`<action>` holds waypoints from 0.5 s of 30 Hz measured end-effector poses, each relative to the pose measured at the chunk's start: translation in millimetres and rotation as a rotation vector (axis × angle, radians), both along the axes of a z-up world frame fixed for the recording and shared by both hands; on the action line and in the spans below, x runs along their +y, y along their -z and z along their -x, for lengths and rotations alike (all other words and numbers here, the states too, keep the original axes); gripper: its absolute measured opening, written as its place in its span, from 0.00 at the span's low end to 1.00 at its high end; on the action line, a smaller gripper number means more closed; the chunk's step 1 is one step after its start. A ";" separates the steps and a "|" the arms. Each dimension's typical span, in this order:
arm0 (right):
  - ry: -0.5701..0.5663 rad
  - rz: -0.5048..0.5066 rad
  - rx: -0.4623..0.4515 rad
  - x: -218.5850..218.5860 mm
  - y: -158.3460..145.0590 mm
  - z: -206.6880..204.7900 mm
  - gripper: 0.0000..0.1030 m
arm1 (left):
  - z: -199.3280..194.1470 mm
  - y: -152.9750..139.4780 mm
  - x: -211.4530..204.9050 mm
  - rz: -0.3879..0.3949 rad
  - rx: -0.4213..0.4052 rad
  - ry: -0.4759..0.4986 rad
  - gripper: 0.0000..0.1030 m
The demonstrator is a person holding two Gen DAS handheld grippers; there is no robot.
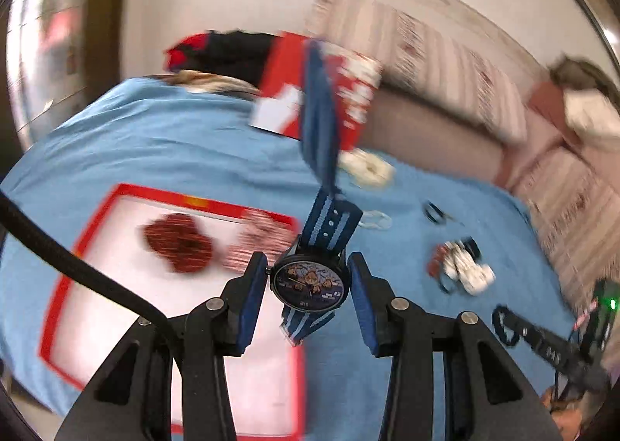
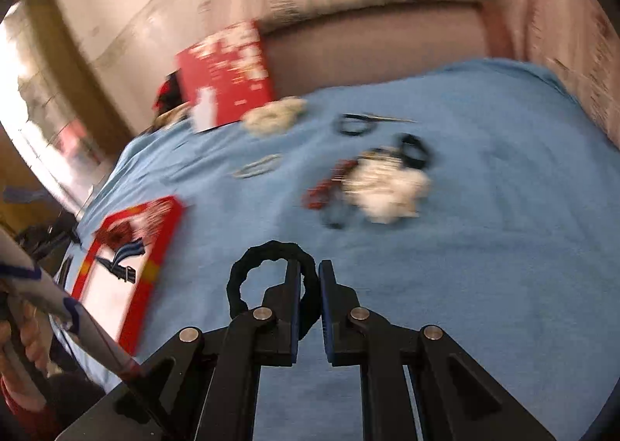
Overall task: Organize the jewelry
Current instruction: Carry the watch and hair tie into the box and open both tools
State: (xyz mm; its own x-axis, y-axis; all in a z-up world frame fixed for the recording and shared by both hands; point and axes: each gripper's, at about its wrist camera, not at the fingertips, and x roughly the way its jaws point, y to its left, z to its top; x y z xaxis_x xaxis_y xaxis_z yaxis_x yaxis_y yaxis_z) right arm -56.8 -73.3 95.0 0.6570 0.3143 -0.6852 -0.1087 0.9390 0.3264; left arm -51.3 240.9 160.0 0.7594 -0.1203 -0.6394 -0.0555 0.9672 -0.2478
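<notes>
Over the red tray (image 1: 58, 309), the left gripper (image 1: 309, 286) is pinching a watch (image 1: 309, 283) by its case, strap running up-down; the right gripper (image 2: 309, 282) is clamping a black scrunchie (image 2: 248, 278), farther off.

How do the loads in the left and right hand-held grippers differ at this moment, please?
The left hand-held gripper clamps a watch by its round case, jaws spread wide; the right hand-held gripper pinches a black scrunchie, jaws nearly closed. The watch has a rigid printed dial and striped blue strap; the scrunchie is a plain soft ring. Both are lifted above the blue cloth.
</notes>
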 end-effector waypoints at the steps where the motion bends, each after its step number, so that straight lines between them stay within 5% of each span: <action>1: -0.028 0.002 -0.007 13.9 -5.8 0.9 0.10 | 4.6 -3.2 15.9 0.024 -0.007 -0.032 0.40; 8: -0.247 0.011 -0.037 122.4 -33.4 0.6 0.10 | 27.4 -11.2 104.7 0.026 -0.013 -0.230 0.40; 15: -0.397 0.070 0.043 223.9 -0.7 -16.3 0.10 | 9.2 28.7 145.6 -0.001 0.114 -0.305 0.40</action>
State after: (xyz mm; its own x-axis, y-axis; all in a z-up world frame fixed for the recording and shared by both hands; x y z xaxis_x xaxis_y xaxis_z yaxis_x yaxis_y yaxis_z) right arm -40.5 150.7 95.8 0.4645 0.4890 -0.7383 -0.4547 0.8472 0.2750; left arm -60.4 386.5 131.2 0.6836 0.1026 -0.7226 -0.3706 0.9017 -0.2226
